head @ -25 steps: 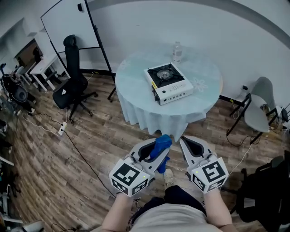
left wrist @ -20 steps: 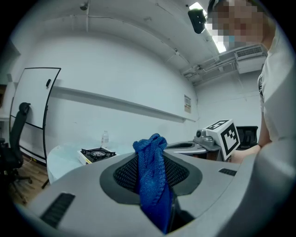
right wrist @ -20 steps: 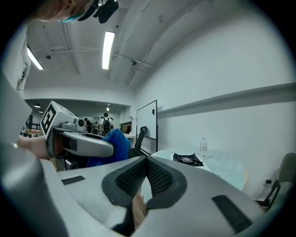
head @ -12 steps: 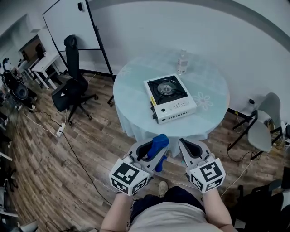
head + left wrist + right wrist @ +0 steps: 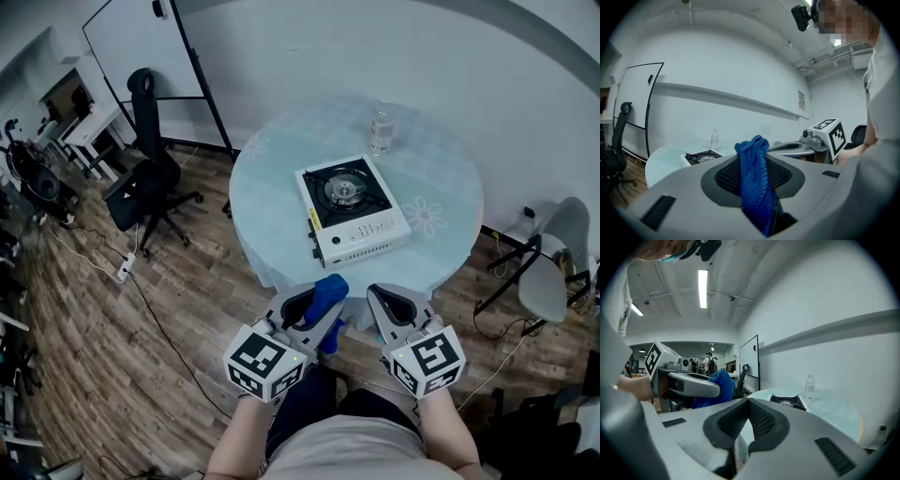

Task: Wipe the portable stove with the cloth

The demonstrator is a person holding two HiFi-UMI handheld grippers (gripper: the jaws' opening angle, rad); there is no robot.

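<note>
A wood-plank floor [image 5: 112,356] fills the head view. On it stands a round table [image 5: 272,187] under a pale blue cover, with a white board [image 5: 141,47] on a black stand and a black office chair [image 5: 141,178] off its left side, and a grey chair [image 5: 562,272] off its right side.

The portable stove [image 5: 352,208], white-bodied with a black top and a single burner, sits near the middle of the table, somewhat toward the near edge, its control panel turned to that edge. A clear water bottle [image 5: 381,127] stands upright by the far edge, beyond the stove and apart from it.

Both grippers are held side by side off the table's near edge, over the floor and not touching the table. The left gripper [image 5: 309,305] is clamped on the blue cloth [image 5: 326,292]. Its own view shows the cloth pinched between the two dark ribbed pads, a bunched end standing up past the jaw tips and the rest hanging down between the jaws. The cloth is well apart from the stove.

The right gripper [image 5: 394,302] sits just beside the left one. Its own view shows the pads meeting at the tips with nothing between them.
</note>
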